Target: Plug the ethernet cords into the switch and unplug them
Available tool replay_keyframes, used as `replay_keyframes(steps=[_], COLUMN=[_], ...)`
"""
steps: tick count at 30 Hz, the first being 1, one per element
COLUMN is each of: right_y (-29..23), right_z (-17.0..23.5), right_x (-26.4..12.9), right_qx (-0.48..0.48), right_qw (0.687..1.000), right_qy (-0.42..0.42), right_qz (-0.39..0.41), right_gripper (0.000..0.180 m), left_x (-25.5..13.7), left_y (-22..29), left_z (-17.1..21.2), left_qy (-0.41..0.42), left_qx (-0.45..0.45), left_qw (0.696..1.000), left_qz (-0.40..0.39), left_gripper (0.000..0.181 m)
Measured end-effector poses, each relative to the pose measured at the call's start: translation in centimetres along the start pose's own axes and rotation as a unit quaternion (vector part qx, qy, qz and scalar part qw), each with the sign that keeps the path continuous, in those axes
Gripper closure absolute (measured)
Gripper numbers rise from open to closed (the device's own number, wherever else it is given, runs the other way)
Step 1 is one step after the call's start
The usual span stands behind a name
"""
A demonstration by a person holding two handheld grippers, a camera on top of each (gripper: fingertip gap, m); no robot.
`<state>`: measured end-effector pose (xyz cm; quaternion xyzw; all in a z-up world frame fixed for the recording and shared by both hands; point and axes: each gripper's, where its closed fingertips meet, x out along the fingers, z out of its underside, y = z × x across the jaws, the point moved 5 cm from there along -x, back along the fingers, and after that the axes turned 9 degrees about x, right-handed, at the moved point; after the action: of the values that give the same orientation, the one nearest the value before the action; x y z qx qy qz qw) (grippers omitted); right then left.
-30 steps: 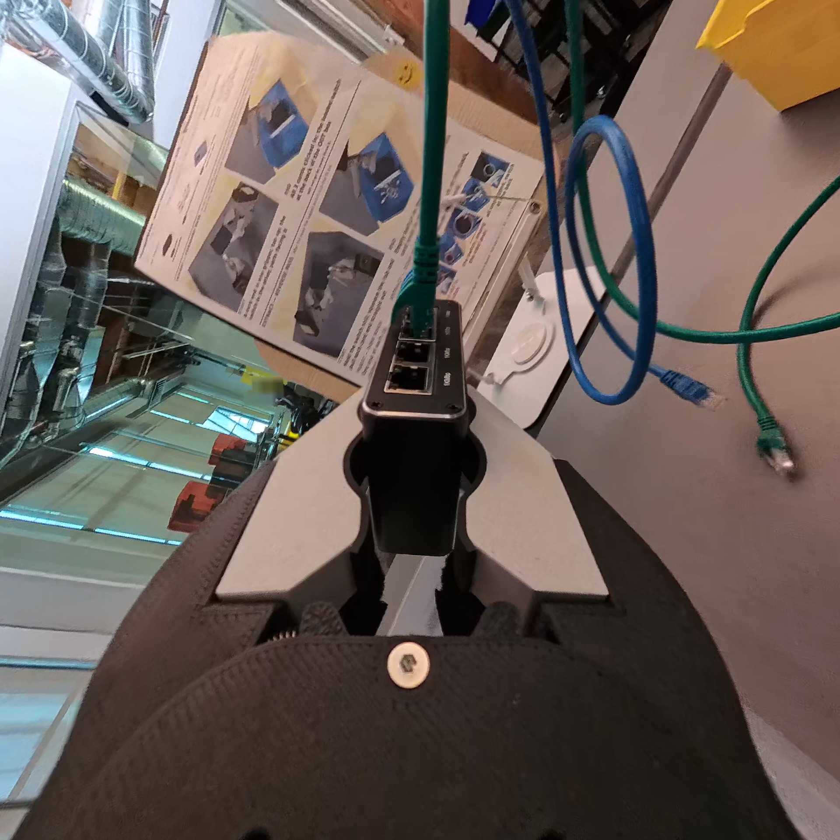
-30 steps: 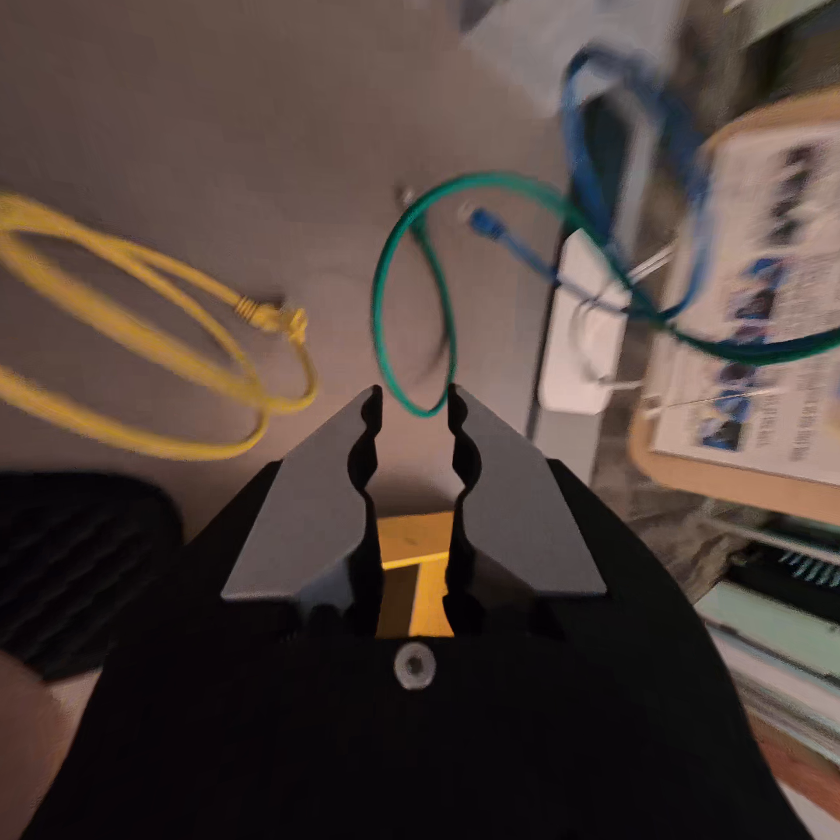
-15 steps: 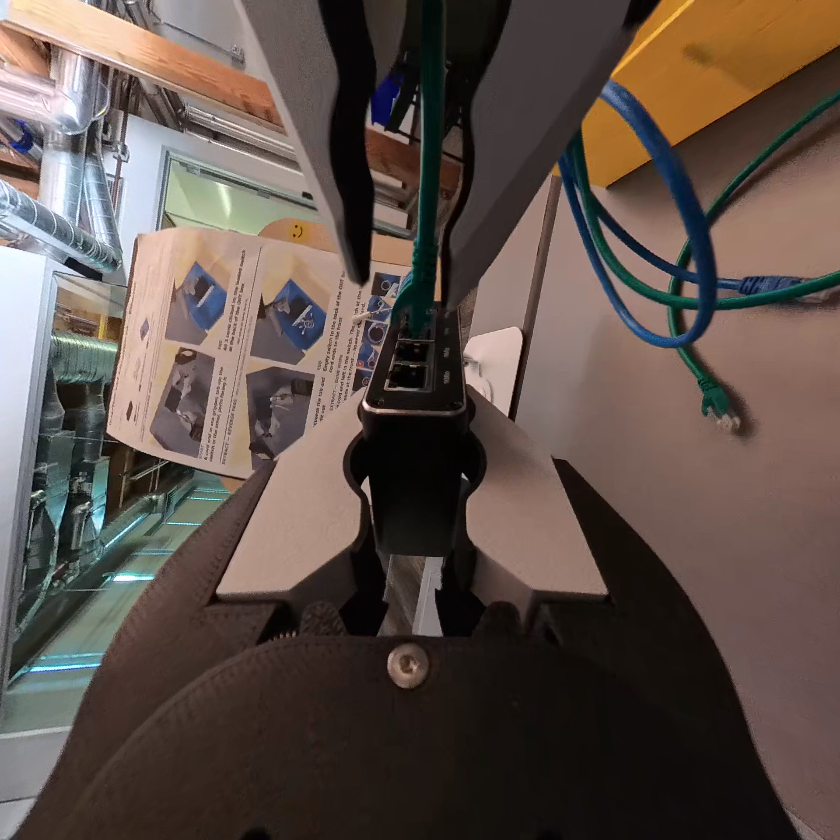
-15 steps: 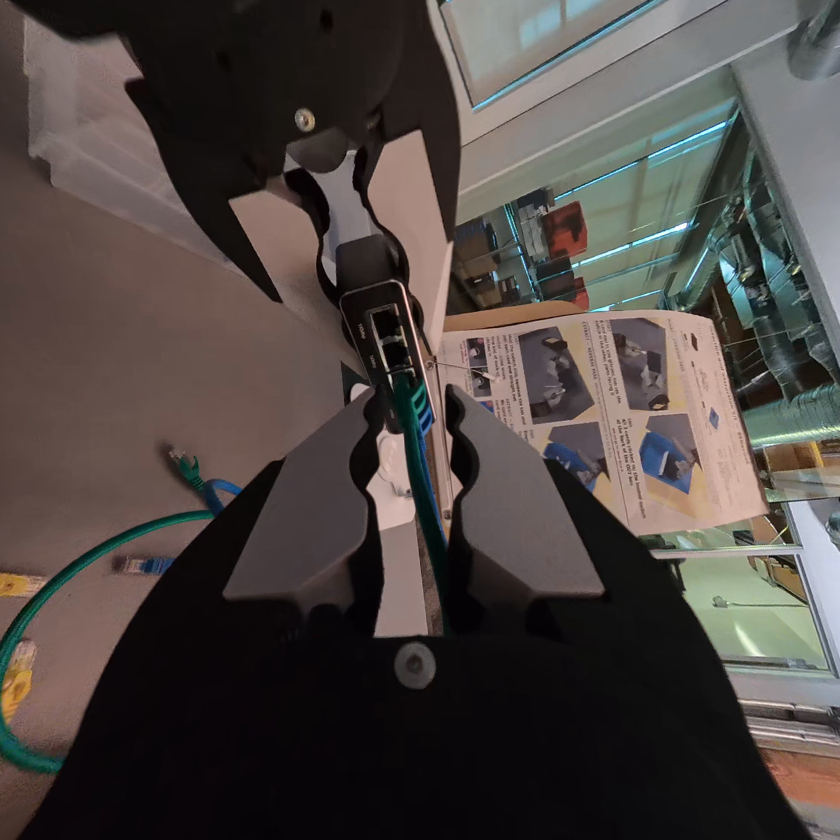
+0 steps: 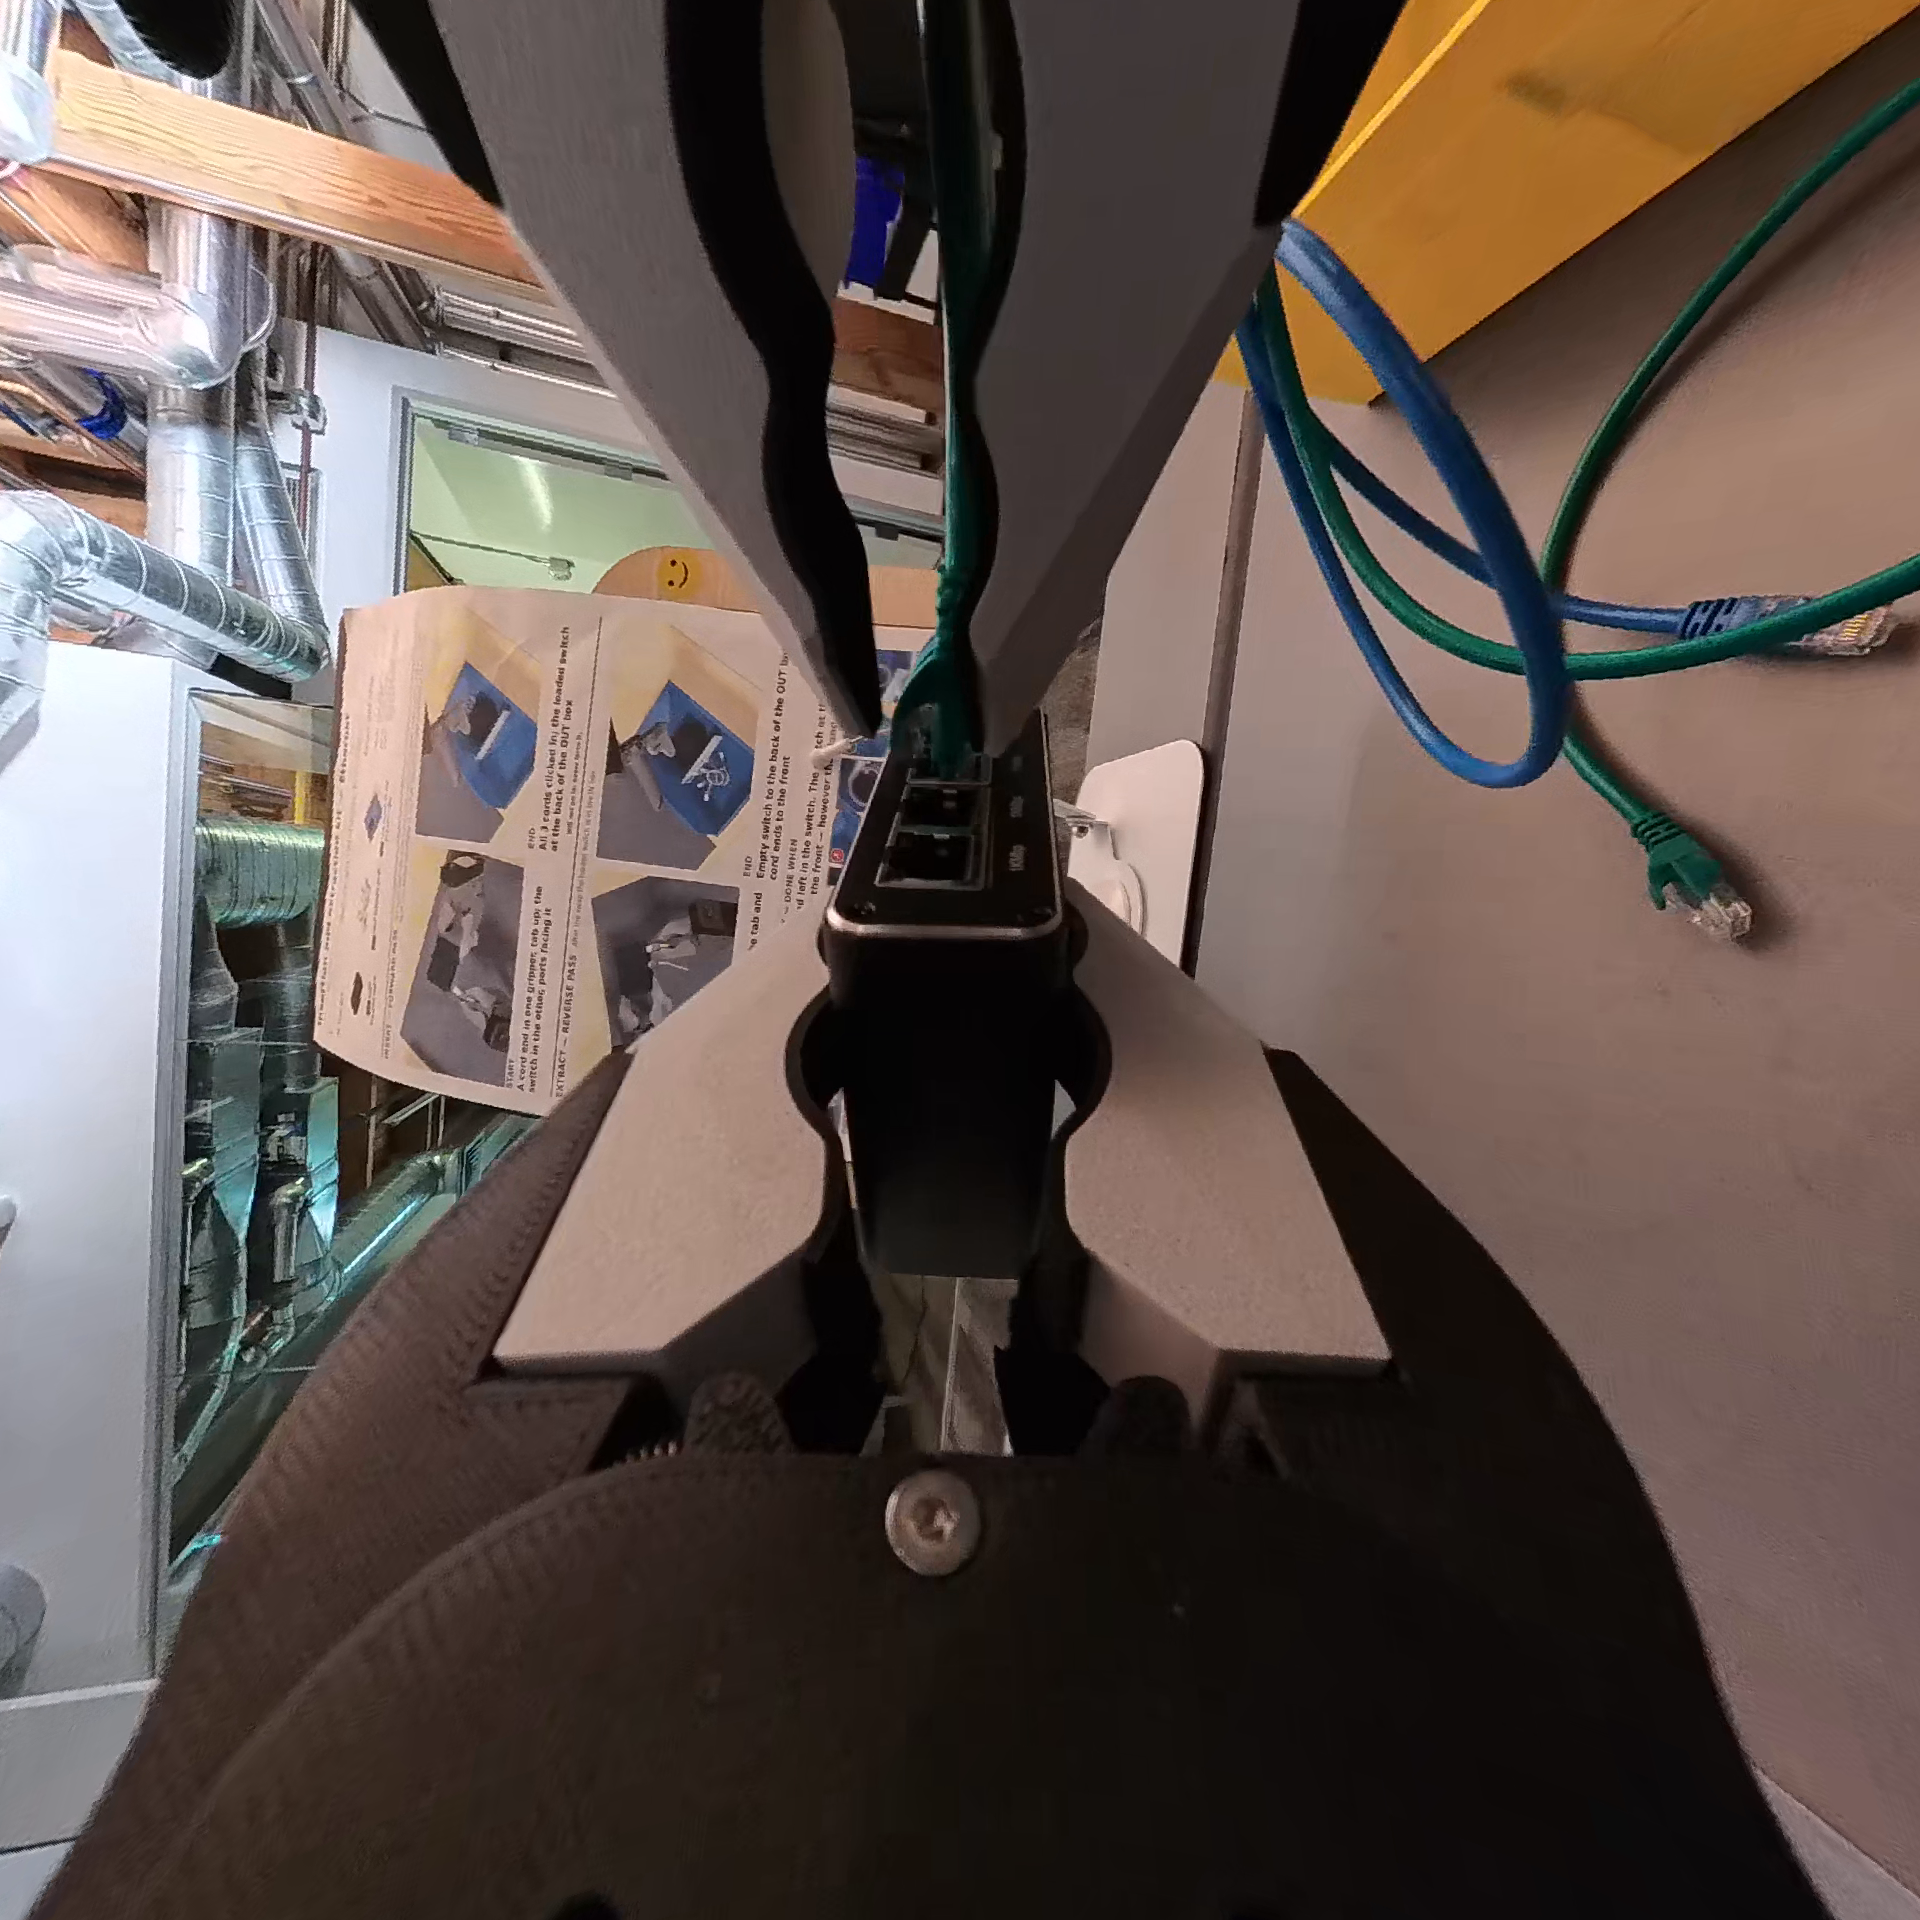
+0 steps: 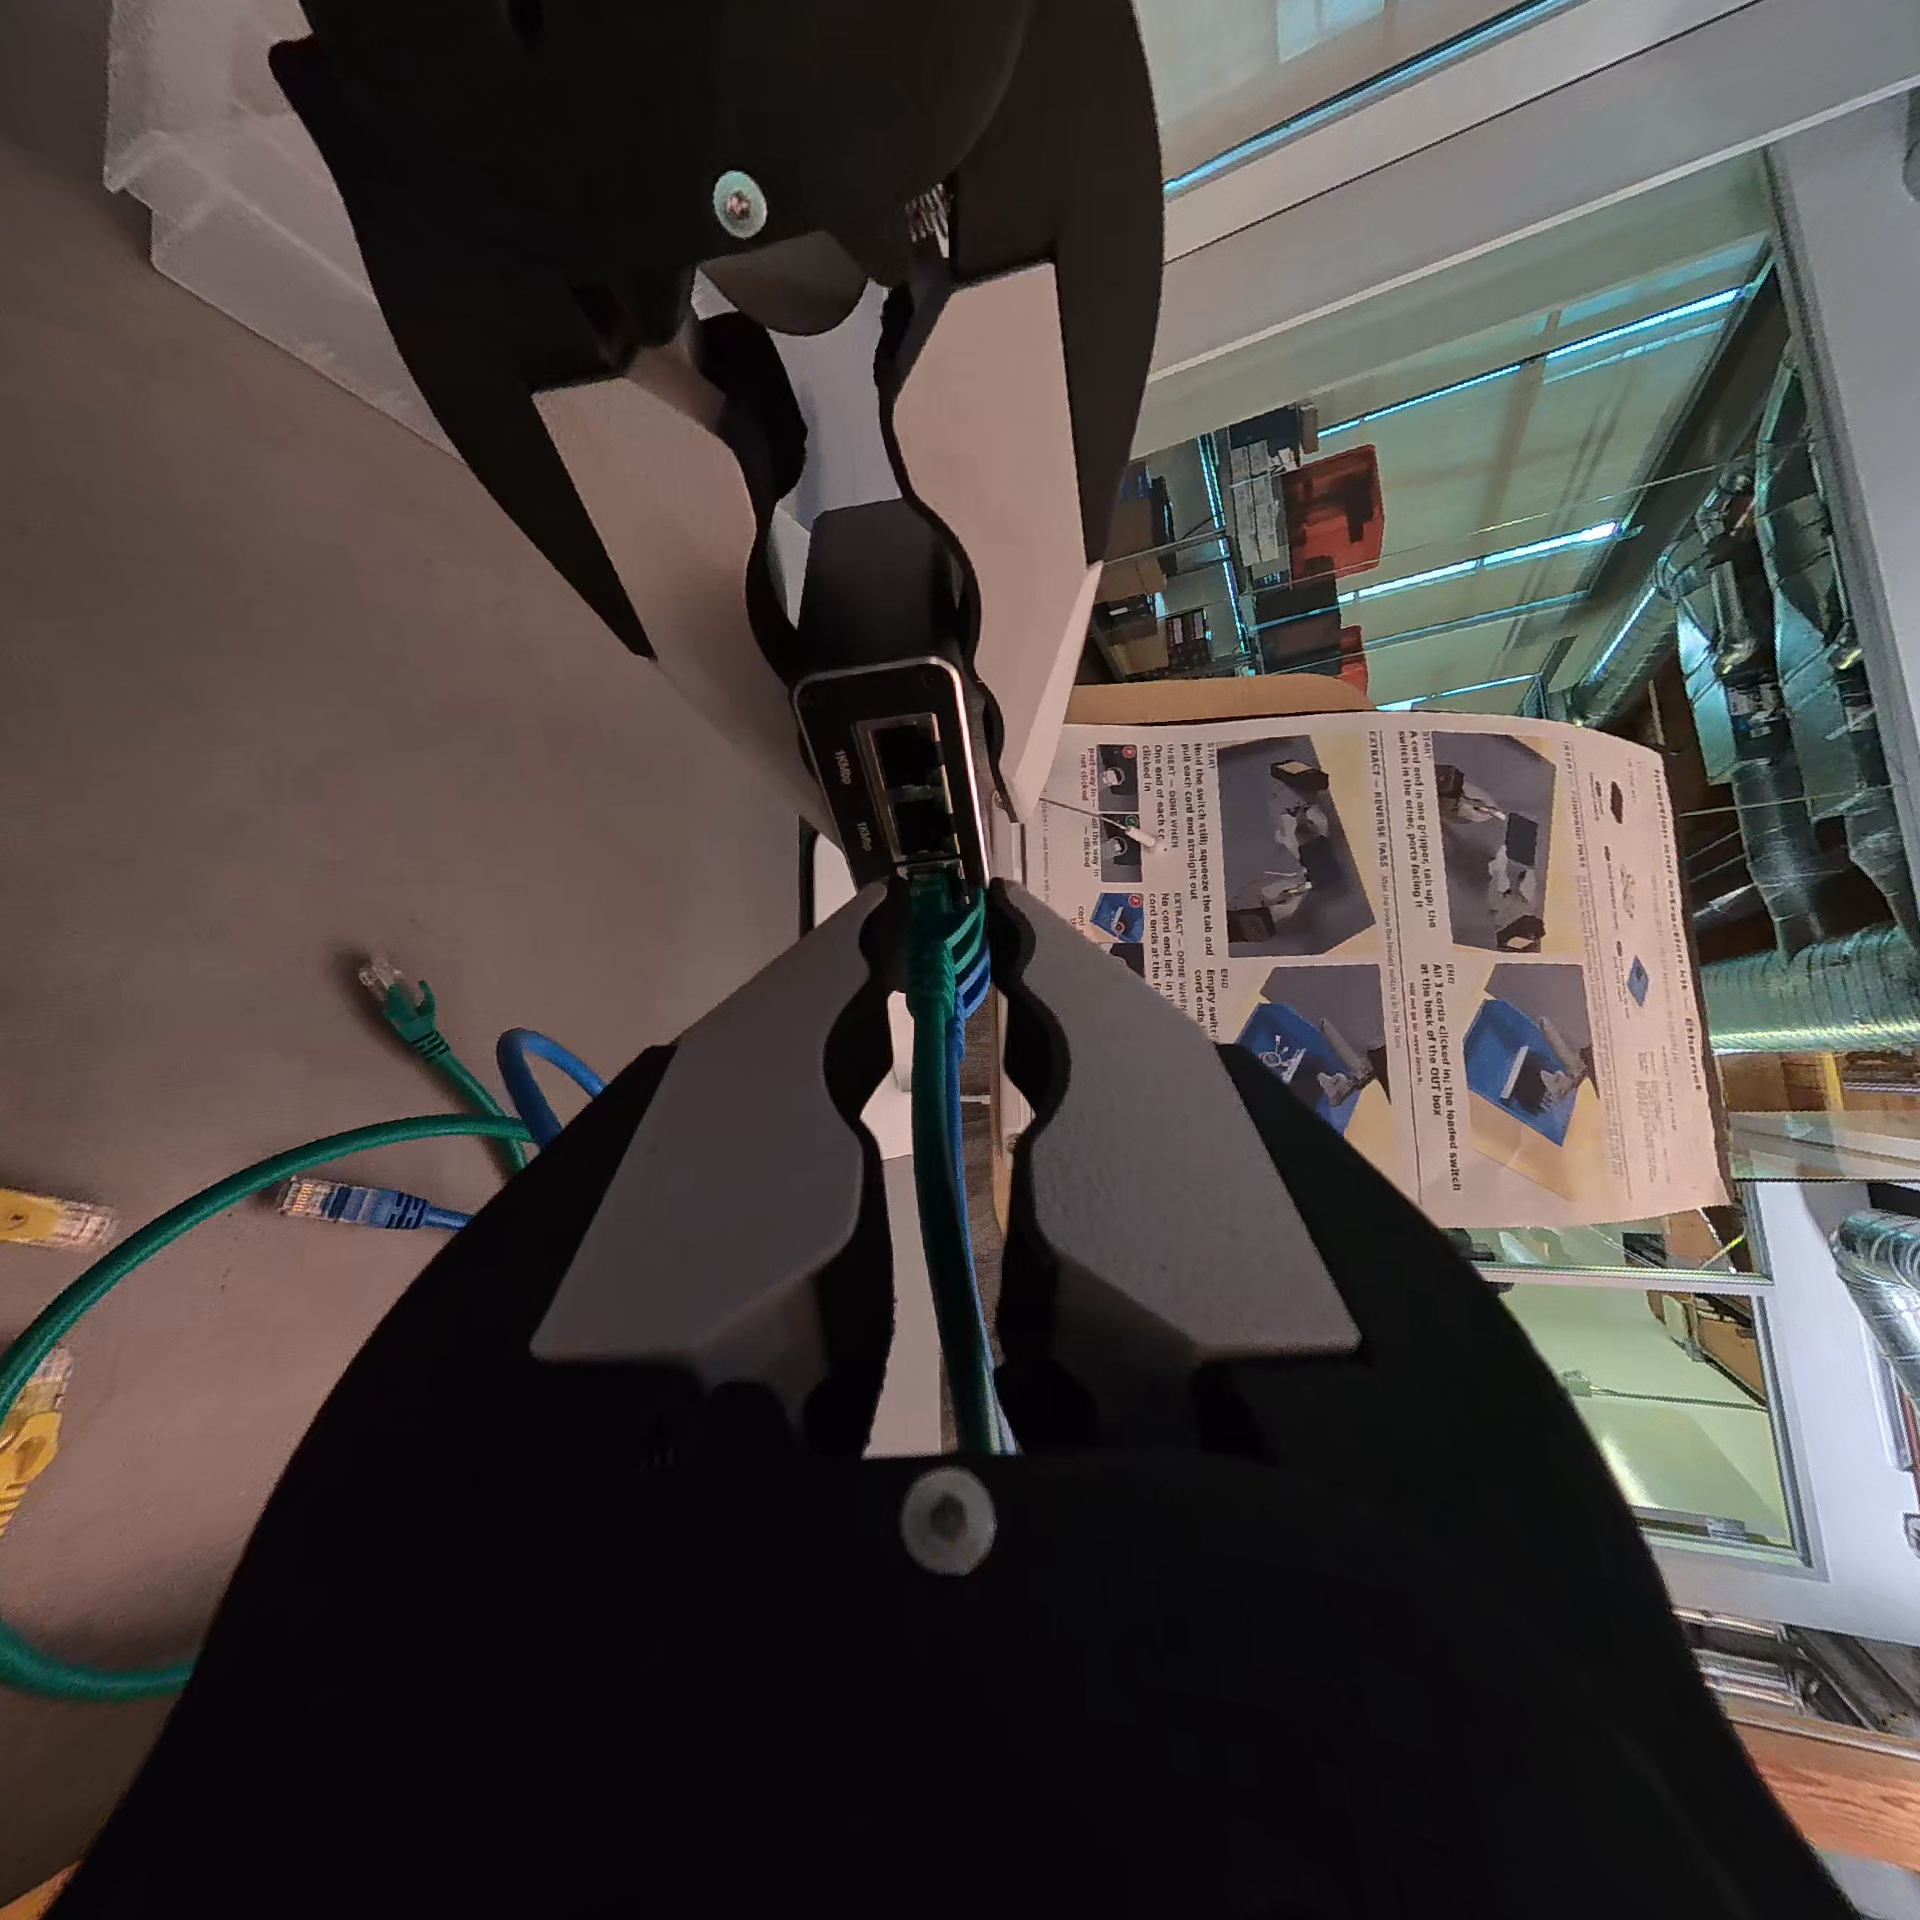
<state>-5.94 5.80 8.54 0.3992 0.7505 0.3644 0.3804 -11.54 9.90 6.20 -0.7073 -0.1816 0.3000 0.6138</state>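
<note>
Meanwhile, left tongs clamp the boxy black switch; right tongs gape around the green cord.

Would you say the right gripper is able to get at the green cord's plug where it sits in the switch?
Probably yes: the right gripper is open, its fingers straddling the green cord's plug at the switch, nothing between.

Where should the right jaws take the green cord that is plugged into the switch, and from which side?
Grip the green cord on its ribbed boot, right behind the plug, not on the thin cable. Come in along the cord's own line, facing the ports of the switch, one jaw on each flat side. The right gripper already straddles it there.
</note>
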Motion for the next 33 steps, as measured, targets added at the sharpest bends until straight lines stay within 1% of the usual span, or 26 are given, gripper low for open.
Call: replay_keyframes(steps=[10, 13, 15, 20, 27, 33], right_y=[-0.2, 0.0, 0.2, -0.2, -0.5, -0.7], right_z=[0.1, 1.2, 0.8, 0.6, 0.9, 0.8], right_x=[-0.3, -0.4, -0.6, -0.6, -0.4, -0.5], right_qx=[-0.006, 0.003, -0.007, -0.007, 0.001, -0.017], right_qw=[1.0, 0.998, 1.0, 1.0, 0.999, 0.999], right_qy=[-0.015, -0.053, -0.019, -0.001, -0.007, -0.002], right_qz=[-0.01, -0.02, -0.005, -0.025, -0.039, -0.031], right_gripper=[0.161, 0.157, 0.161, 0.163, 0.161, 0.164], left_x=[0.0, -0.1, -0.3, -0.3, -0.1, -0.3], left_y=[0.2, 0.0, -0.1, 0.1, 0.5, 0.3], left_z=[-0.3, -0.2, -0.2, -0.3, -0.7, -0.9], left_qy=[0.001, 0.0, 0.003, 0.002, 0.007, 0.002], left_qx=[0.009, 0.01, 0.007, 0.016, 0.024, 0.026], left_qw=[1.0, 1.0, 1.0, 1.0, 1.0, 1.0], left_qz=[0.004, -0.001, -0.004, 0.002, 0.006, 0.012], left_gripper=[0.148, 0.148, 0.148, 0.148, 0.148, 0.148])
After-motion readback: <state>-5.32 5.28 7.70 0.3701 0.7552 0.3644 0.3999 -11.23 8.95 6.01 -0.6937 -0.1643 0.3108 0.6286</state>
